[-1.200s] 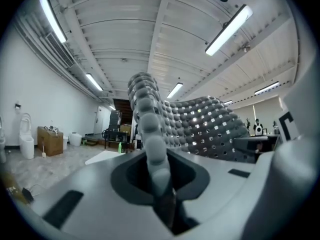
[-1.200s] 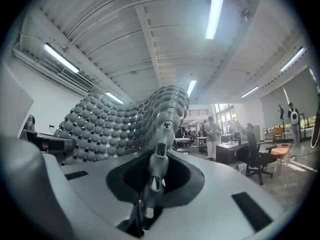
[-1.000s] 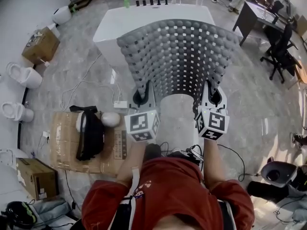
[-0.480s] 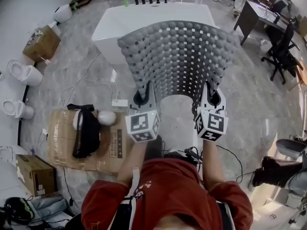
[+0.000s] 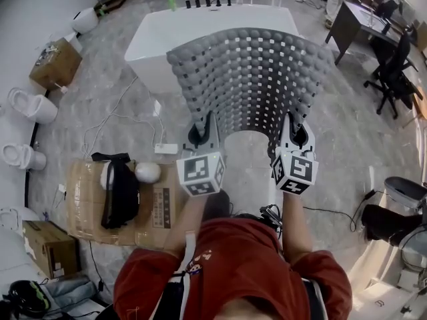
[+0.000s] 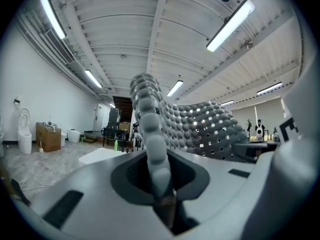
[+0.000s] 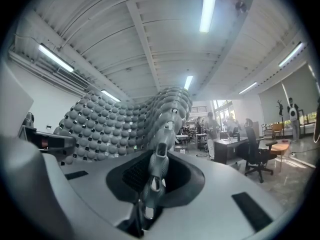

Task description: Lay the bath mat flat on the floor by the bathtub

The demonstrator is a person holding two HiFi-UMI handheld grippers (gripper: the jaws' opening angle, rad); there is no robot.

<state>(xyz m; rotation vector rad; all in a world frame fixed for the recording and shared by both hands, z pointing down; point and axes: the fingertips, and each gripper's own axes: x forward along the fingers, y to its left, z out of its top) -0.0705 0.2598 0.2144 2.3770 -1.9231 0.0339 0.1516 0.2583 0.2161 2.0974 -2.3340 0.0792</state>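
Progress stands at the carrying stage: the bath mat (image 5: 250,79), a grey bobbled sheet full of square holes, hangs arched in the air, well clear of the floor (image 5: 113,105). The left gripper (image 5: 203,131) has its jaws nearly together, clamped on the mat's near edge toward its left end. The right gripper (image 5: 294,132) pinches the same edge toward its right end, and each gripper view shows the edge caught between the jaws. The white bathtub (image 5: 157,35) lies just beyond the mat. Left to do, as I judge it: lower the mat beside the tub, spread it flat and let go.
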